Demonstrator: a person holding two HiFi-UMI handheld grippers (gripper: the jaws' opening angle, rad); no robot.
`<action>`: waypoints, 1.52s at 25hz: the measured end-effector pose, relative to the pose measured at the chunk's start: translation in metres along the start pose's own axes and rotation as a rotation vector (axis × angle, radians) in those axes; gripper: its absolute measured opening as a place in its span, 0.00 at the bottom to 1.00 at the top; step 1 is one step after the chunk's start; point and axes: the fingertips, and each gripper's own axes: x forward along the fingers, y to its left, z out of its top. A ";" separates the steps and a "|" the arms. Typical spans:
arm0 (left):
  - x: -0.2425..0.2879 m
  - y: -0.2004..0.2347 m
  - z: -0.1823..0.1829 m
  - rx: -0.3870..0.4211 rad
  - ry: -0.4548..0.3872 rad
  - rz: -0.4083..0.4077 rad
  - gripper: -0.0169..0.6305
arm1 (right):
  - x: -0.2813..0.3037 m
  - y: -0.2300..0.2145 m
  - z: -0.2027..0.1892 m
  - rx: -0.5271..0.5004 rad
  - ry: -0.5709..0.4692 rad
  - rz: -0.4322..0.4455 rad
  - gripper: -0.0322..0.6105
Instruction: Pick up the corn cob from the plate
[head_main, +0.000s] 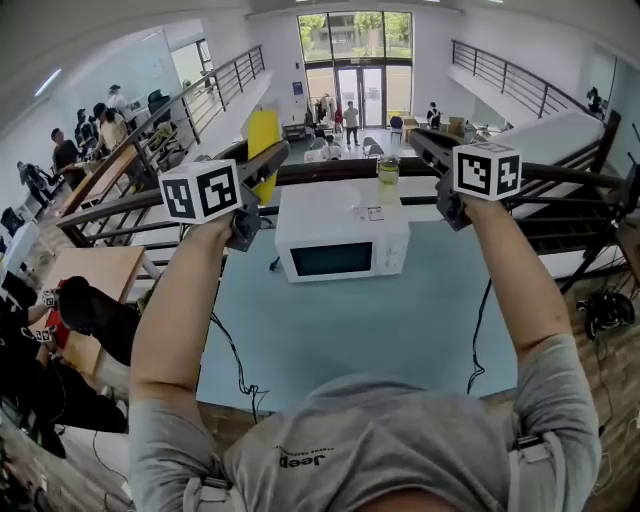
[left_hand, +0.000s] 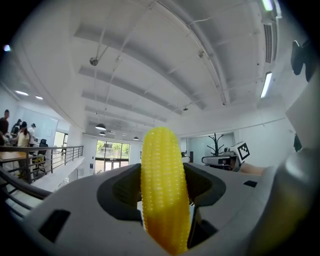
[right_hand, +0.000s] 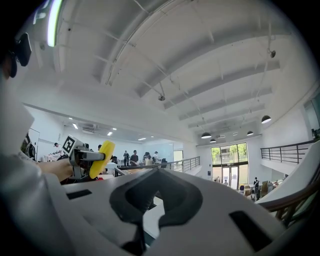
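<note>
The setting is a tall, bright atrium hall with railed walkways and glass doors at the far end. A pale blue table (head_main: 400, 330) occupies the centre of the head view. A white microwave (head_main: 340, 240) stands on it toward 12 o'clock.

Both arms are raised, with the tongs pointing level over the table. The left gripper (head_main: 268, 160) sits at 10 o'clock from the microwave. Its jaws stand wide and are clamped on the corn cob (left_hand: 164, 195).

The cob is held in the air, well clear of the table, and stands upright across the jaws. It is bright yellow with straight, even rows of small kernels and a rounded, tapered top.

The right gripper (head_main: 425, 143), at 2 o'clock from the microwave, has its jaws together with nothing between them.

A small glass jar (head_main: 388, 170) rests on the microwave top.
</note>
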 end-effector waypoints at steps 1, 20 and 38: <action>-0.002 -0.014 -0.003 -0.009 -0.009 0.006 0.44 | -0.013 -0.002 0.000 0.000 -0.001 0.012 0.07; -0.045 -0.142 -0.089 -0.044 -0.025 0.052 0.44 | -0.125 -0.013 -0.038 0.038 0.016 0.095 0.07; -0.147 -0.040 -0.175 -0.124 -0.052 -0.112 0.44 | -0.062 0.109 -0.134 0.074 0.042 0.097 0.07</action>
